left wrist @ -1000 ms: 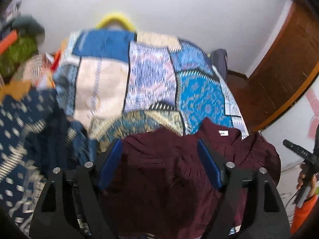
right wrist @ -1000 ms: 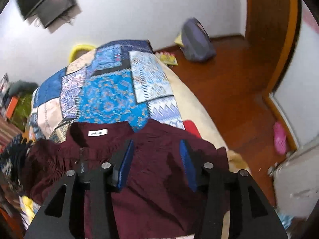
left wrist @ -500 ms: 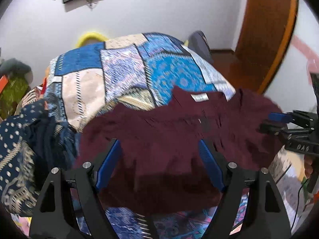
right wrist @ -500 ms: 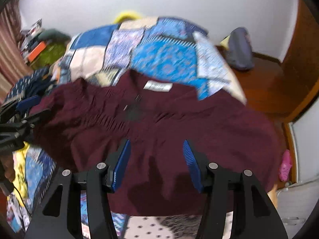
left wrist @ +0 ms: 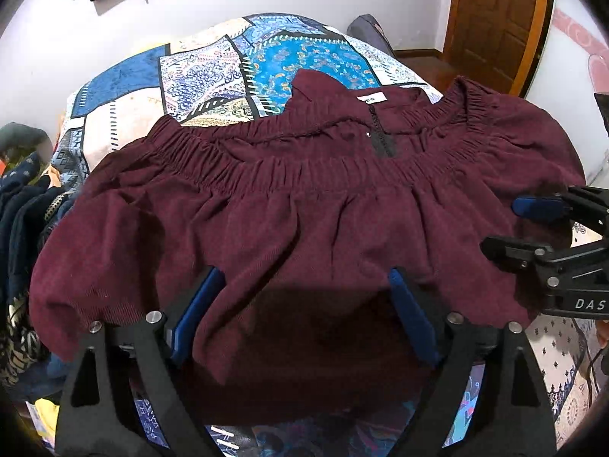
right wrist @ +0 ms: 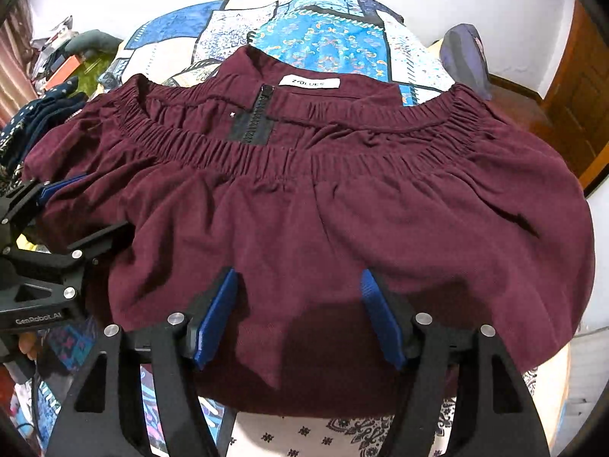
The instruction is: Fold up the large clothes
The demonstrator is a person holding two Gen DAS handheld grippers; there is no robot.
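Maroon corduroy, fine-ribbed and soft, makes up the garment [left wrist: 304, 228], which is spread flat on the bed over a patchwork bedspread [left wrist: 213, 64], its elastic waistband [right wrist: 342, 152] and white label [right wrist: 309, 82] lying towards the far side. The cloth is judged light and limp: it will sag and crease wherever it is lifted, and nothing in it will hold a shape unaided. Its ribbed nap looks grippy rather than slippery, so a pinch should hold. The gathered waistband is the thickest, firmest part, and its two ends are judged the best places to be taken; the near hem corners would serve for a fold towards the waistband. The short zip [right wrist: 253, 118] is better avoided.

The left claw [left wrist: 300, 316] is seen wide, its jaws opening, with cloth lying between the blue pads but not pinched. The right claw [right wrist: 300, 316] is likewise opening over the near part of the garment, nothing being gripped. A heap of dark patterned clothes [left wrist: 23, 205] lies just beside the garment.
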